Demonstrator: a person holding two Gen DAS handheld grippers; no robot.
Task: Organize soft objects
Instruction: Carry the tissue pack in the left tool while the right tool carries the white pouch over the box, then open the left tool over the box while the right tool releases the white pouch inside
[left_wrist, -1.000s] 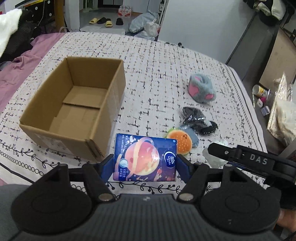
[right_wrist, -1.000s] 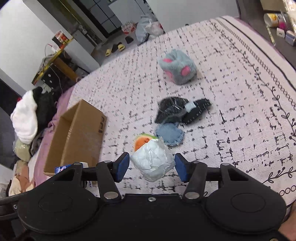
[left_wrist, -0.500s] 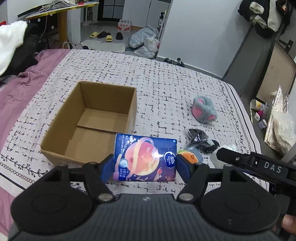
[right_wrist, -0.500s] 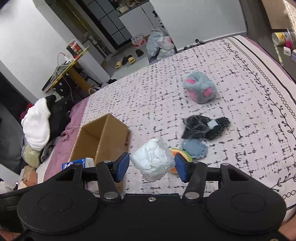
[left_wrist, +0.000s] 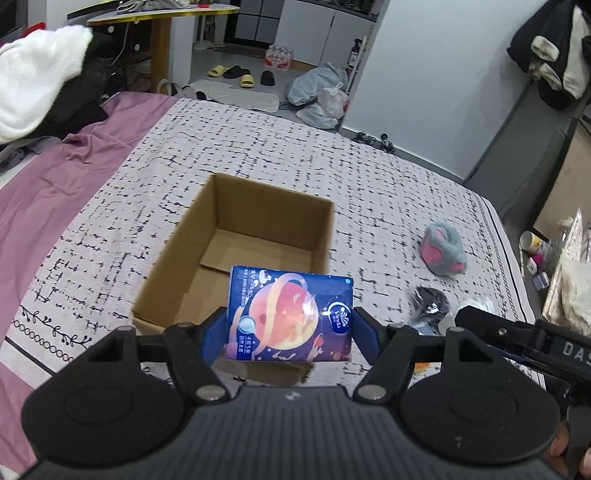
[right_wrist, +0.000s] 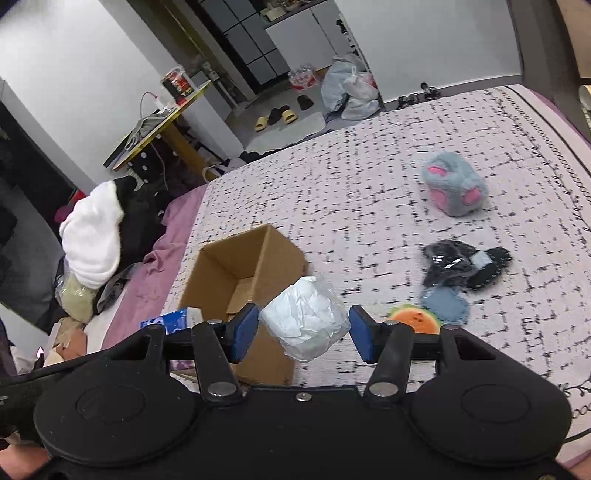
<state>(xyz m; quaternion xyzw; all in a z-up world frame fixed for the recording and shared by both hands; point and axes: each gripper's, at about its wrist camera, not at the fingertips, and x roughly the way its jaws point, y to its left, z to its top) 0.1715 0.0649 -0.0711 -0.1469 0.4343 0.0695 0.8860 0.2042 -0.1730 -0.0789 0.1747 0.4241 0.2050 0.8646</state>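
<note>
Left gripper (left_wrist: 289, 326) clamps tissue pack (left_wrist: 290, 317), soft, squashy; right gripper (right_wrist: 303, 332) seemingly pinches light crinkly bundle (right_wrist: 304, 323); box (left_wrist: 236, 258) ahead.

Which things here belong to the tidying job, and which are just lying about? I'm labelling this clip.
Part of the job:
- cardboard box
- tissue pack in the left gripper
- white bundle in the right gripper
- grey plush toy
- black pouch
- watermelon toy

Just lying about:
- slippers
- plastic bags
- clothes pile
</note>
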